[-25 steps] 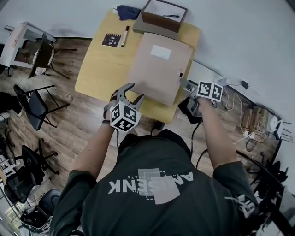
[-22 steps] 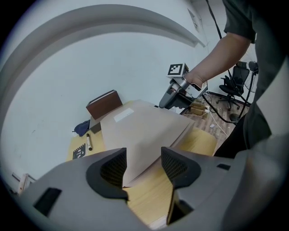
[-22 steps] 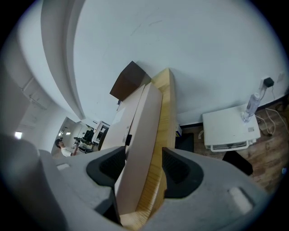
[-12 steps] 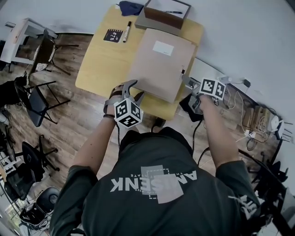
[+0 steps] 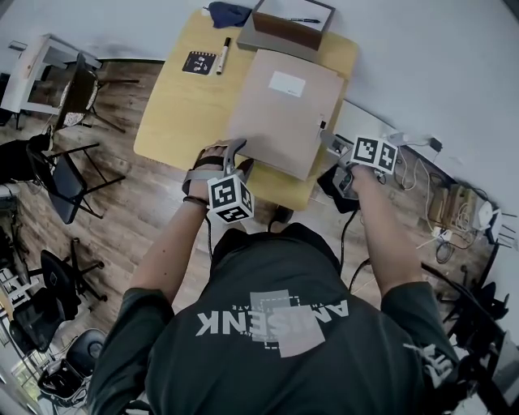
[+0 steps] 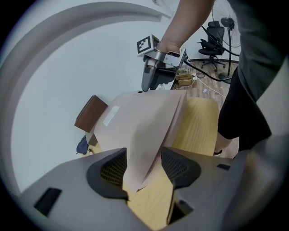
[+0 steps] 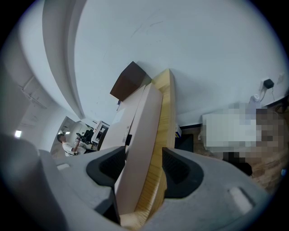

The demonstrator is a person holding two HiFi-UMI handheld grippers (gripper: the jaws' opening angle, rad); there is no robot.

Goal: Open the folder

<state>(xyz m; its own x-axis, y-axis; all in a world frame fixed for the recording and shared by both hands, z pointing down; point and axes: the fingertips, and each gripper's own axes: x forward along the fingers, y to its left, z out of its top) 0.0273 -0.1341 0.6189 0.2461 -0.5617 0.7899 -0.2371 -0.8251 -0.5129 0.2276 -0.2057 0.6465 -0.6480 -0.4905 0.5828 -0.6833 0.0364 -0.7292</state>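
A beige folder [image 5: 284, 109] lies shut on the yellow table [image 5: 182, 113], with a white label on its cover. My left gripper [image 5: 235, 158] is at the folder's near left corner. In the left gripper view that corner [image 6: 140, 131] runs between the open jaws of the left gripper [image 6: 144, 169], the cover slightly raised off the table [image 6: 198, 126]. My right gripper [image 5: 331, 146] sits at the folder's right edge by the black clasp. Its own view shows the right gripper [image 7: 142, 169] open, astride the folder's thick side [image 7: 137, 153] and the table edge [image 7: 162, 117].
A brown box [image 5: 288, 28] with a pen on it stands behind the folder. A marker [image 5: 220, 55], a black card [image 5: 199, 62] and a blue cloth [image 5: 227, 14] lie at the table's far left. Chairs [image 5: 61, 174] stand left; cables [image 5: 438, 211] lie on the floor right.
My left gripper has rolled about its own axis and edged a little toward the folder's near corner. The right gripper and the folder have kept still.
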